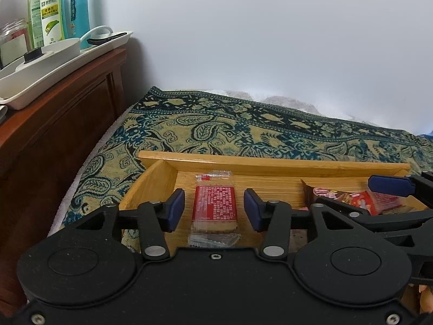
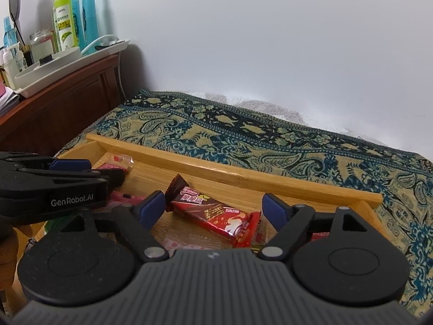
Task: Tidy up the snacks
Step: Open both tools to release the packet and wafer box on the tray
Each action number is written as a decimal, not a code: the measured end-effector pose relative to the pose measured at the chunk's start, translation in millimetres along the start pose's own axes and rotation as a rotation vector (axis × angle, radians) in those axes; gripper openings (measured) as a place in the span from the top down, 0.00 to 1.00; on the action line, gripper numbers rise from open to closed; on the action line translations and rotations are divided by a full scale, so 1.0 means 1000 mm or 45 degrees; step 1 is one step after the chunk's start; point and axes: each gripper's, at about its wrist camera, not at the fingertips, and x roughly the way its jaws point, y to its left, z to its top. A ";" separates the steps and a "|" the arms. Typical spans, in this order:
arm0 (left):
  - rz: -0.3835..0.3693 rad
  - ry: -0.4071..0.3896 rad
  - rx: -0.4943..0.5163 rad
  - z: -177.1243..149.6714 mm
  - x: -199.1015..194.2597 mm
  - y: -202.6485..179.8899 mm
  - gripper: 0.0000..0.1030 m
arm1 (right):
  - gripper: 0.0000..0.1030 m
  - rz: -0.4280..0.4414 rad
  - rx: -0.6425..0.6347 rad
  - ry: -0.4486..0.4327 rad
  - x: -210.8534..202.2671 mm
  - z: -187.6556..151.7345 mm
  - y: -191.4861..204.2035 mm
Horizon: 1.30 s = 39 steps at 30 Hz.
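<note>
A wooden tray (image 1: 270, 161) with a divider lies on a patterned cloth. In the left wrist view a red-labelled clear cake packet (image 1: 215, 207) lies in the tray's left compartment, between the open fingers of my left gripper (image 1: 214, 210), which hovers over it without touching. In the right wrist view a dark red chocolate wafer bar (image 2: 213, 214) lies on other snack packets in the tray (image 2: 243, 174)'s right compartment. My right gripper (image 2: 213, 210) is open around it. The right gripper's finger (image 1: 389, 185) shows at the right of the left view.
A patterned blue and tan cloth (image 2: 270, 135) covers the bed. A dark wooden headboard (image 1: 54, 113) stands at left, bearing a white tray (image 1: 54, 65) with bottles (image 1: 51, 10) and a jar. A white wall is behind. The left gripper (image 2: 54, 187) crosses the right view's left side.
</note>
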 end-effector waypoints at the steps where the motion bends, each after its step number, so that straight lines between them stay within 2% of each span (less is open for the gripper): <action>1: -0.004 0.000 0.000 0.000 -0.004 0.000 0.54 | 0.14 0.000 0.002 -0.003 -0.003 0.000 0.000; 3: -0.003 -0.006 0.004 0.000 -0.012 0.001 0.52 | 0.14 -0.001 0.012 -0.013 -0.009 0.002 0.001; 5: -0.005 -0.016 0.005 -0.001 -0.021 0.001 0.46 | 0.13 -0.001 0.021 -0.026 -0.018 0.003 0.000; 17: -0.029 -0.078 0.026 -0.008 -0.091 -0.004 0.33 | 0.09 -0.037 0.065 -0.105 -0.080 -0.001 -0.002; 24: -0.034 -0.094 -0.002 -0.017 -0.133 -0.006 0.30 | 0.09 -0.061 0.096 -0.139 -0.119 -0.011 -0.002; 27: -0.024 -0.116 -0.008 -0.027 -0.155 -0.008 0.25 | 0.06 -0.052 0.109 -0.155 -0.138 -0.018 -0.001; 39: -0.041 -0.133 0.060 -0.089 -0.213 -0.024 0.22 | 0.01 -0.040 0.070 -0.229 -0.208 -0.068 0.011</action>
